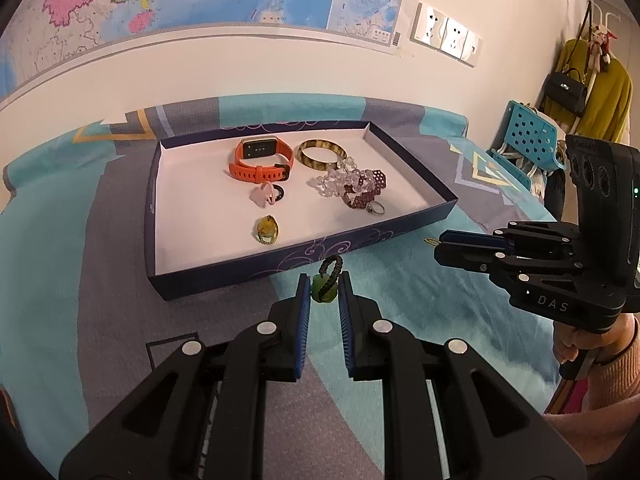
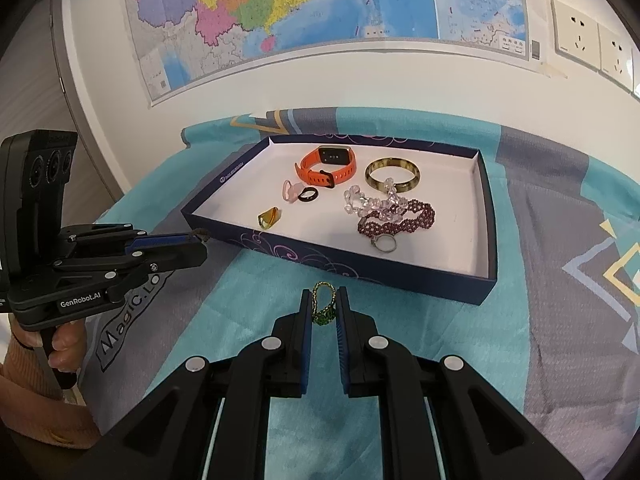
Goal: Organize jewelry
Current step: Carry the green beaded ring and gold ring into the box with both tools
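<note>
Two handheld grippers hover over a bed covered in a teal and grey patterned sheet, just in front of a shallow dark blue tray with a white floor. The left gripper has its fingers clamped on a small green jade pendant with a dark braided cord loop rising above it, held just short of the tray's near wall. The right gripper has its fingers clamped on a small ring of green and gold beads, also held near the tray's front wall. Inside the tray, an orange smartwatch lies toward the back, with a mottled brown and yellow bangle beside it. In front of the bangle sits a tangle of clear crystal beads touching a dark red beaded bracelet, with a silver ring at its near end. Nearer the middle lie a pale pink ring and a black ring touching each other, and in front of them an amber stone. A hand in a peach sleeve grips the left gripper's handle. A colourful map hangs on the wall behind.
</note>
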`<act>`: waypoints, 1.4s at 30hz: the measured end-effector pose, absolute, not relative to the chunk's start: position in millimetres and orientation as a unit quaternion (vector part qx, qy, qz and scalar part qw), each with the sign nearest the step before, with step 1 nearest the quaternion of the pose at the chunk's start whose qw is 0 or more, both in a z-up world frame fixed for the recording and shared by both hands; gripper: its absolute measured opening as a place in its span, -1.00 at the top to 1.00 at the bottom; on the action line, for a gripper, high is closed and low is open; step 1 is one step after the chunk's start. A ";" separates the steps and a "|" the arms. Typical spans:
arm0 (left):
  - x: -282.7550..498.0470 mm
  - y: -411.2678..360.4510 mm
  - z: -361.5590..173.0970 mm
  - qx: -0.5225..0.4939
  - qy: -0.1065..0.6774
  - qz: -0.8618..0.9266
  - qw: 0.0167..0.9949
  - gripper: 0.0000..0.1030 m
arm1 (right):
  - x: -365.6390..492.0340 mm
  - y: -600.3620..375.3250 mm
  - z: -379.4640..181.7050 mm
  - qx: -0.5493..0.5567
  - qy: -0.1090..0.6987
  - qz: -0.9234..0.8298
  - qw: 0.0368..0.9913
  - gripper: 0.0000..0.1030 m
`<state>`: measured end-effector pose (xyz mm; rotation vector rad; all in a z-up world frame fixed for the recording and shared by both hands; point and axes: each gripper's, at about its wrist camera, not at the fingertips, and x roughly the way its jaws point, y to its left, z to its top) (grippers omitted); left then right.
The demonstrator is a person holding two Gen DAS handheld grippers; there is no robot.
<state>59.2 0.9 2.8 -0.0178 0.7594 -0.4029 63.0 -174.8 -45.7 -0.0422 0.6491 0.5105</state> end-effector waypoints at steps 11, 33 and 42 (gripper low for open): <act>68.6 3.0 12.6 -0.005 0.356 -0.188 0.916 0.71 | 72.1 -173.1 -32.7 -0.027 0.302 0.248 0.920 0.81; 96.9 0.3 21.5 0.003 0.347 -0.172 0.922 0.71 | 101.0 -173.5 -19.7 -0.033 0.290 0.241 0.926 0.81; 109.8 1.5 24.6 0.007 0.347 -0.166 0.923 0.71 | 113.8 -172.0 -19.5 -0.034 0.292 0.237 0.926 0.81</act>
